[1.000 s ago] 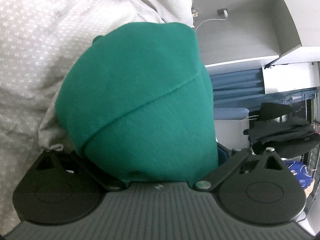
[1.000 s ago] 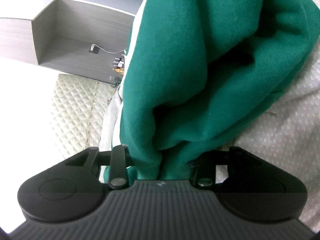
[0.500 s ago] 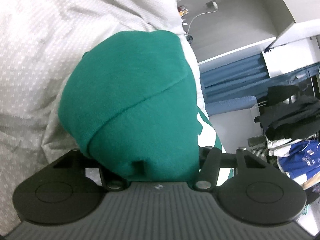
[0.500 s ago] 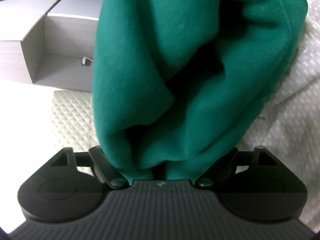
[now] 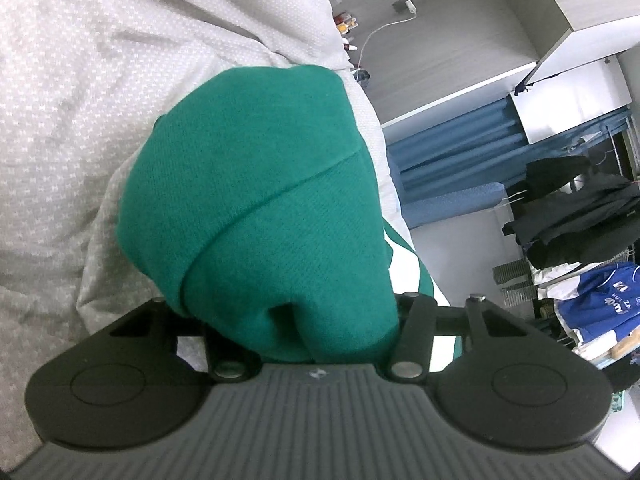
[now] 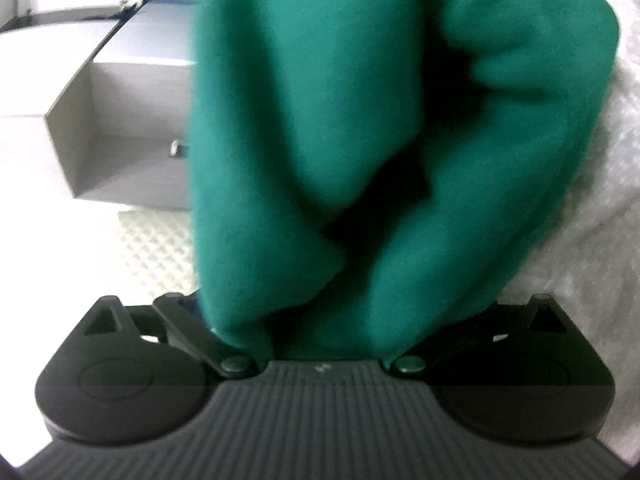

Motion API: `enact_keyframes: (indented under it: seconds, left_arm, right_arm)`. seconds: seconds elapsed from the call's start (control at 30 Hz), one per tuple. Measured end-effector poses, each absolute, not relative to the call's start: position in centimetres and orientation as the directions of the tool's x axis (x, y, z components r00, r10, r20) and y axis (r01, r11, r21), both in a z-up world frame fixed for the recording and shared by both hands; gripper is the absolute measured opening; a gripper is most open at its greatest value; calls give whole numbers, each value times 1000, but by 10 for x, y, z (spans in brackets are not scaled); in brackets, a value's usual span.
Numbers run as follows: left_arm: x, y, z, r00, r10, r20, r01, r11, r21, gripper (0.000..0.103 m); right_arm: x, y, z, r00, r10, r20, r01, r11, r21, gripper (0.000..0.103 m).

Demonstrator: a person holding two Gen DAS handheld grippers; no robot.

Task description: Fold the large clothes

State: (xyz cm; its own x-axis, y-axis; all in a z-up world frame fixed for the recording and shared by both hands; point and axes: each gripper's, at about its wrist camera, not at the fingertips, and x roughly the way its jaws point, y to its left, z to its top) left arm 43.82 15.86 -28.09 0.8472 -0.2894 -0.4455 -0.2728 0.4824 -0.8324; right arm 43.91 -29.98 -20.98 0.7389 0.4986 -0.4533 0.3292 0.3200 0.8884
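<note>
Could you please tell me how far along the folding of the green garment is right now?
Done: nothing looks finished; the green garment is bunched on the white bedding. In hand: the left gripper is closing on one bunch, while the right gripper is opening around loose folds. Left: spreading it flat and making every fold.

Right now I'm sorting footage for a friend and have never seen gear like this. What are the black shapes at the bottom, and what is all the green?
Each picture comes from a camera on a hand-held two-finger gripper, looking along its fingers; the black shapes are the gripper's own body. The left gripper is closing, with a bunched fold of the green garment between its jaws. The right gripper is opening, the same garment draped between its jaws. Beneath lies white dotted bedding. Behind are grey shelves and dark clothes.
</note>
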Motion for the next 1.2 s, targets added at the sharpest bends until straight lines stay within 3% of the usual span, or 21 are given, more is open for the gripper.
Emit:
enact_keyframes:
  seconds: [0.27,0.33,0.4,0.53,0.87,1.2]
  left_arm:
    - [442,163,-293,859,-320,-400,-234,448,-863,65]
    - [443,161,-289,856,-311,-414,-241,469,-850,60]
    - [442,158,-284,858,-296,-419,-236,499,-834,56]
    - [436,155,-277,865,-286,-411,-225,510,-830,48]
    - [384,145,-223,880,-336,-337,-108,549,-829,47]
    - [377,83,-103,884,-406,-231,53,579,-814,47]
  right_arm:
    - [460,-284,-218,761,447,-470,309,386,869,101]
    - [461,-284,-213,756,445,-481,296,422,857,73]
    - [462,-282,-206,756,449,-476,268,451,851,57]
    - [458,-278,-186,764,450,-462,212,501,839,43]
    - [402,-300,-119,783,499,-371,70,522,850,42]
    - [373,-374,-30,831,503,-237,-45,485,873,42]
